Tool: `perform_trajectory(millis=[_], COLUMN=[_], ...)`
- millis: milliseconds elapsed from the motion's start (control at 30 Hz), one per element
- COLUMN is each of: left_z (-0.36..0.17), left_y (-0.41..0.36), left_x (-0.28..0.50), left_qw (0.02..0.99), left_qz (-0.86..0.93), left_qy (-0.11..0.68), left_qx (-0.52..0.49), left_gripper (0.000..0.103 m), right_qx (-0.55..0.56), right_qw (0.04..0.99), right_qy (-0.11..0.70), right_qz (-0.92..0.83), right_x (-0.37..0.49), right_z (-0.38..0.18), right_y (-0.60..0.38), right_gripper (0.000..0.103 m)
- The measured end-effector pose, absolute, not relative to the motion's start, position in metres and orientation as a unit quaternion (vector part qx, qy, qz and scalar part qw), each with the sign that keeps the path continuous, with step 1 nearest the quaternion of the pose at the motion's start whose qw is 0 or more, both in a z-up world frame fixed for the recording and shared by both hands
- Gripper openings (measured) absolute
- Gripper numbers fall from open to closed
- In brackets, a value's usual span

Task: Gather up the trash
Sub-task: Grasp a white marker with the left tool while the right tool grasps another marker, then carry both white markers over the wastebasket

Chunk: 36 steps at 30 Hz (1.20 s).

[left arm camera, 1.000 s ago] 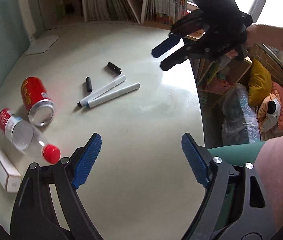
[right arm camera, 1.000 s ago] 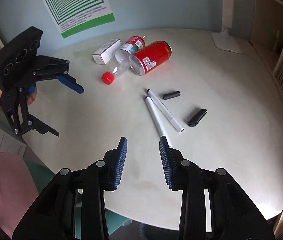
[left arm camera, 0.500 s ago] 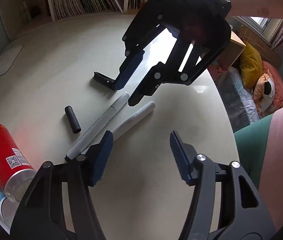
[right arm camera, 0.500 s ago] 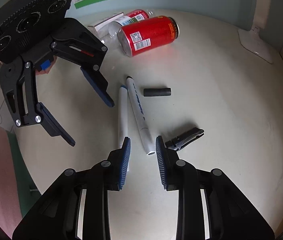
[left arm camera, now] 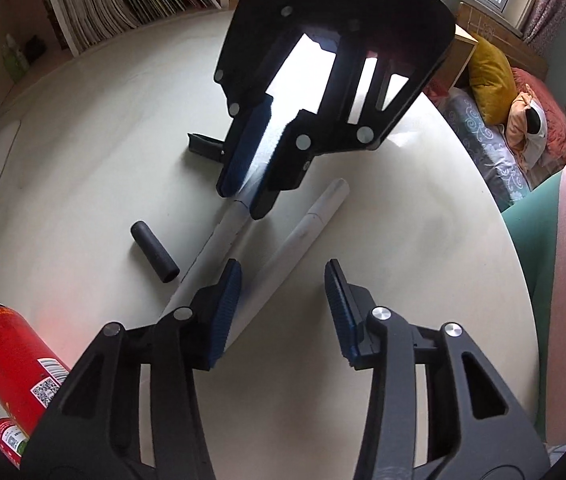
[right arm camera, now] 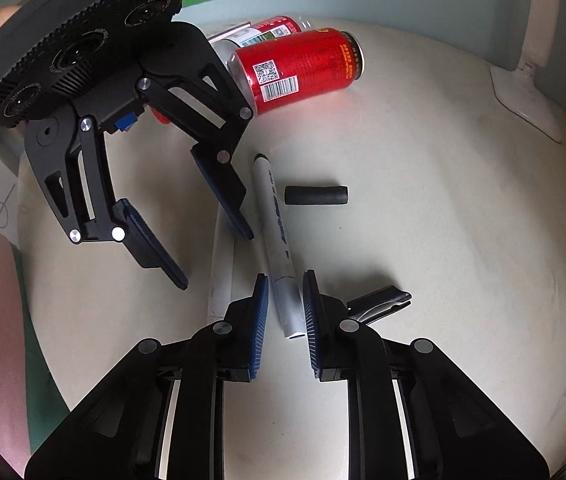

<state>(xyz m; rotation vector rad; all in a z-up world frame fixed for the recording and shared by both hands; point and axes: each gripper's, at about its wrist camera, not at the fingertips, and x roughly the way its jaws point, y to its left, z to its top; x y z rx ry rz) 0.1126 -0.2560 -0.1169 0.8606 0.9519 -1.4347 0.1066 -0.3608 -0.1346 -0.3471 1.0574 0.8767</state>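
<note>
Two white uncapped markers lie side by side on the round table. My right gripper (right arm camera: 285, 280) is open, its blue pads on either side of the rear end of the printed marker (right arm camera: 275, 224) with small gaps showing. My left gripper (left arm camera: 281, 276) is open over the plain marker (left arm camera: 301, 236), one pad each side. The plain marker also shows in the right wrist view (right arm camera: 222, 272). A black cylindrical cap (right arm camera: 316, 195) and a black clip cap (right arm camera: 379, 300) lie close by. A red can (right arm camera: 303, 68) lies on its side behind.
A plastic bottle with a red label (right arm camera: 259, 34) lies behind the can. A white lamp base (right arm camera: 523, 96) stands at the far table edge. Bookshelves (left arm camera: 123, 4) stand beyond the table. Bedding with cushions (left arm camera: 499, 120) lies past the table's right edge.
Both grippers have come down and in over the markers. The right pads now straddle the printed marker's end. The left jaws have narrowed around the plain marker.
</note>
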Motion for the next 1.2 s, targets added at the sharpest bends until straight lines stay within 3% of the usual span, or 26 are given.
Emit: perform_trajectory(millis=[133,367,667,1200], left_z=[-0.115,-0.109,-0.077,-0.062], left_y=[-0.255,-0.244,-0.210,-0.194], left_x=[0.114,0.108,0.093,0.029], left_qw=[0.587,0.592,0.616,0.629], left_qz=[-0.600,-0.581,-0.574,-0.588], left_qy=[0.402,0.423,0.437,0.406], left_qx=[0.366,0.364,0.316,0.307], left_gripper=[0.013,0.011,0.011,0.011], right_qx=[-0.191,-0.188,-0.141,-0.045], right_qw=[0.761,0.760,0.767,0.835], right_qy=[0.469,0.477,0.474,0.490], right_qz=[0.406,0.399,0.408,0.248], right_x=[0.101,0.103,0.092,-0.053], right_z=[-0.134,-0.130,-0.078,-0.031], right_y=[-0.356,-0.352,-0.362,-0.408], right_gripper=[0.016,0.013,0.013,0.013])
